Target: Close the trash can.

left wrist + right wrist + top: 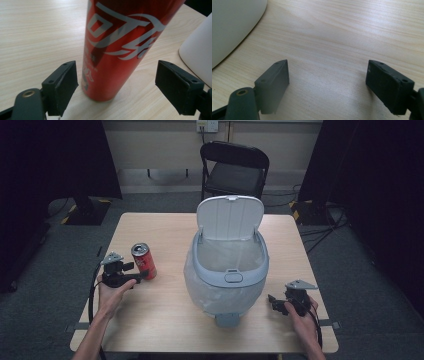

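A red drink can (144,260) stands upright on the wooden table (165,320), left of a white pedal bin (229,270) whose lid (229,216) is raised. My left gripper (140,273) sits at the can's base, open. In the left gripper view the can (117,47) stands between the spread jaws of my left gripper (122,85), closer to the left jaw, with neither pad touching it. My right gripper (273,302) rests open on the table to the right of the bin. The right gripper view has my right gripper (332,85) open over bare wood.
The bin has a clear liner bag and a grey pedal (227,319) at its front; its white wall (234,27) lies close on the right gripper's left. A black folding chair (235,167) stands beyond the table's far edge.
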The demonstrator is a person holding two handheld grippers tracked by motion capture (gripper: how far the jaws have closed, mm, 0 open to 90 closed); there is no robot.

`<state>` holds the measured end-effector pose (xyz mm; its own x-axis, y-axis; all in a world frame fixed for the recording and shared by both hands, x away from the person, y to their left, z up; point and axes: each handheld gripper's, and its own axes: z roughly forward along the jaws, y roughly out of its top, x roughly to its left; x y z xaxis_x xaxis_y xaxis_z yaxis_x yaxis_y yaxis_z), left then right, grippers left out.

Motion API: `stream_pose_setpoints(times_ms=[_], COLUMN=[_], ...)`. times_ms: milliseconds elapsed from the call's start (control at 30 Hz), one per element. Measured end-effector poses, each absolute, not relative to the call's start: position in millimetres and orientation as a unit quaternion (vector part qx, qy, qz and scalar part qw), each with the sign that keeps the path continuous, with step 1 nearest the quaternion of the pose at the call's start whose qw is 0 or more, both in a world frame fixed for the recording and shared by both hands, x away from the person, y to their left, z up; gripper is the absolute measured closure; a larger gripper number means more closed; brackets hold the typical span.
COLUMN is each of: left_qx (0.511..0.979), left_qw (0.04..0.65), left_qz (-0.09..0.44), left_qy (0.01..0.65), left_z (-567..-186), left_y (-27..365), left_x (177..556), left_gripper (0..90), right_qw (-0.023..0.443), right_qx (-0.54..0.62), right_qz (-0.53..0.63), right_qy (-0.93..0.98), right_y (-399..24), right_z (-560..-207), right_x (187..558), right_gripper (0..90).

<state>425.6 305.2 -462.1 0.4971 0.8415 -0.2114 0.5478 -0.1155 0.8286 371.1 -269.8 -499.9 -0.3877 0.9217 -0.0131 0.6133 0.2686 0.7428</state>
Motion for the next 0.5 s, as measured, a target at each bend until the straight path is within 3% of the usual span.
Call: stream_pose_setpoints(times_ms=[500], left_qx=[0.733], left_qw=[0.451], left_qz=[0.176], left_qy=[0.479], left_z=[-474.3], left_y=[289.7], left_x=[454.9], left_gripper=[21.5], right_qw=[0.229], right_qx=[0.503], right_qz=[0.336], right_qy=[0.763], right_y=[-269.6], right_z=[-499.9], right_x=[371.3], right_gripper=[17.3])
